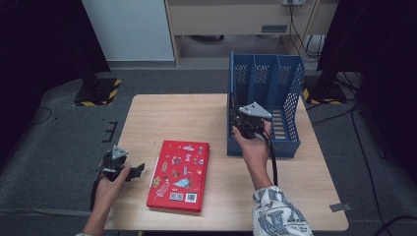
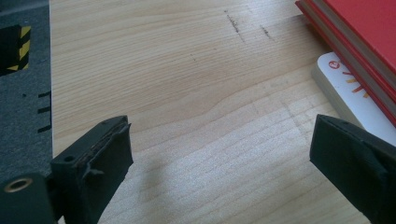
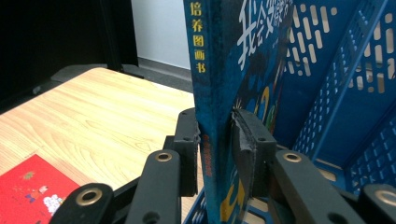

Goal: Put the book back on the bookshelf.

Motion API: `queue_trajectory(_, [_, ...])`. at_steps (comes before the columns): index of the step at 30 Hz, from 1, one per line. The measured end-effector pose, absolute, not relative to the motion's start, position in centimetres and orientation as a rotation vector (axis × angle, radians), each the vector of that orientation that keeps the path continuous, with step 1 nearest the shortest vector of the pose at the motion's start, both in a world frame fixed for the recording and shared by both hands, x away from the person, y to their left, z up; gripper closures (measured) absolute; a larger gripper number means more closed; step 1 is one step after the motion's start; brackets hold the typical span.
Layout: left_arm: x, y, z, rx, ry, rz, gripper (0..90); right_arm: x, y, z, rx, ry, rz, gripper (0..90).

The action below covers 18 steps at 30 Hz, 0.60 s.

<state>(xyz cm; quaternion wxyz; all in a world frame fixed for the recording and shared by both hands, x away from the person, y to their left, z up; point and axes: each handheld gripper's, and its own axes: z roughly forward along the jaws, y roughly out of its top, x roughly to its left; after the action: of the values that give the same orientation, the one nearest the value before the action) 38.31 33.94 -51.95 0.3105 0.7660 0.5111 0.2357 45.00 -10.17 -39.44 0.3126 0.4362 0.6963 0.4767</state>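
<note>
High view: the right hand-held gripper (image 1: 244,129) sits at the left front corner of a blue file rack (image 1: 290,83) standing on the far right part of the bench (image 1: 162,115). The right gripper view shows what it grips: a blue book (image 3: 219,70) standing upright on end, spine toward the camera with yellow characters down it, pinched between the two black jaws, one pad on each cover near the lower part of the spine. The book stands at the open front of the rack, in its leftmost compartment as far as can be told, with the perforated blue dividers just beside its cover. The jaws press on the book and have no visible gap to it.

The left hand-held gripper (image 1: 133,170) rests low at the near left edge of the bench, pointing toward a red book (image 1: 179,174) lying flat just beside it. In the left gripper view its jaws stand spread wide with only bare wood between them. At the upper right of that view lies the corner of the red book (image 2: 369,28), stacked on top of a white book (image 2: 341,88) whose corner sticks out from under it. The red book (image 3: 28,191) also shows at the lower left of the right gripper view, well apart from the rack.
</note>
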Motion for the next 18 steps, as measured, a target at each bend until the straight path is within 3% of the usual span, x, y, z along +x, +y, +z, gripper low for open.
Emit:
queue_trajectory(10, [38.29, 33.99, -51.88, 2.015, 1.351, 0.618, 4.6, 45.09, -10.01, -39.42, 1.144, 1.842, 1.266, 70.8])
queue_trajectory(18, [38.14, 33.74, -51.67, 1.995, 1.324, 0.591, 3.8, 44.36, -10.33, -39.37, 1.138, 1.846, 1.292, 55.6])
